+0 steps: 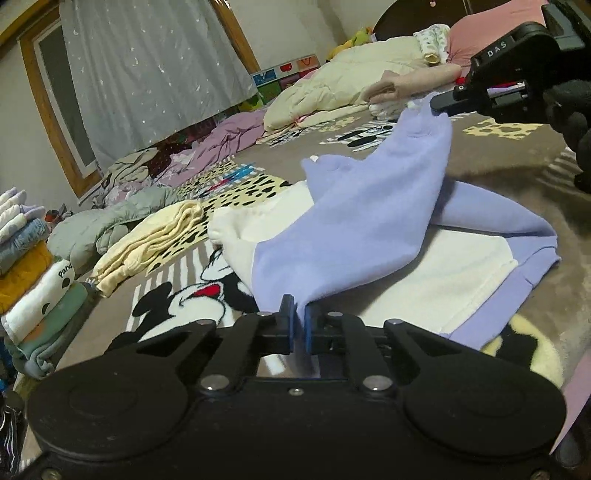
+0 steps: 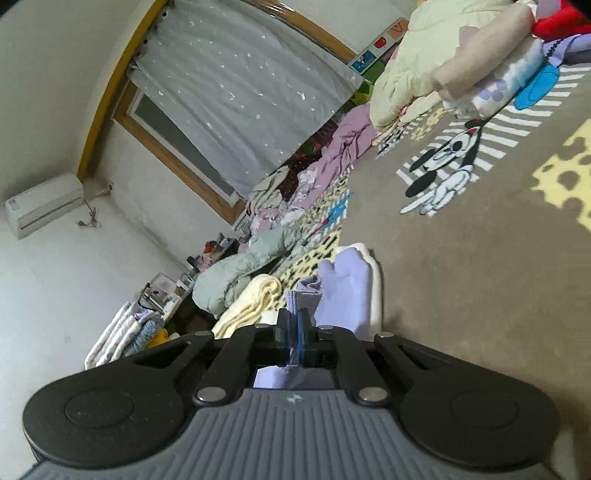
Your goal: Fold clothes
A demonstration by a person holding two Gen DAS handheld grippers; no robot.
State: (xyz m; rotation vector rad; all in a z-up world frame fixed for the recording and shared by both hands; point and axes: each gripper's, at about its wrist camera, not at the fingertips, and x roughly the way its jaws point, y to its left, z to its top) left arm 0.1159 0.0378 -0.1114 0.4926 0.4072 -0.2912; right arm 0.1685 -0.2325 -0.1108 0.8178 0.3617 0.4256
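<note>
A lavender and white sweatshirt (image 1: 354, 236) lies on the brown cartoon-print blanket (image 1: 498, 162). My left gripper (image 1: 300, 314) is shut on its near lavender edge, low over the blanket. My right gripper (image 1: 437, 102) shows at the upper right of the left wrist view, shut on the far edge of the same fabric and lifting it, so a lavender flap stretches between the two. In the right wrist view my right gripper (image 2: 294, 325) is shut on the sweatshirt (image 2: 343, 291), whose cloth bunches beyond the fingers.
A folded cream garment (image 1: 147, 243) and a grey-green jacket (image 1: 107, 225) lie to the left. A stack of folded clothes (image 1: 33, 280) stands at the far left. A cream duvet (image 1: 354, 77), pink pillow (image 1: 495, 29) and folded clothes (image 2: 480, 74) lie behind.
</note>
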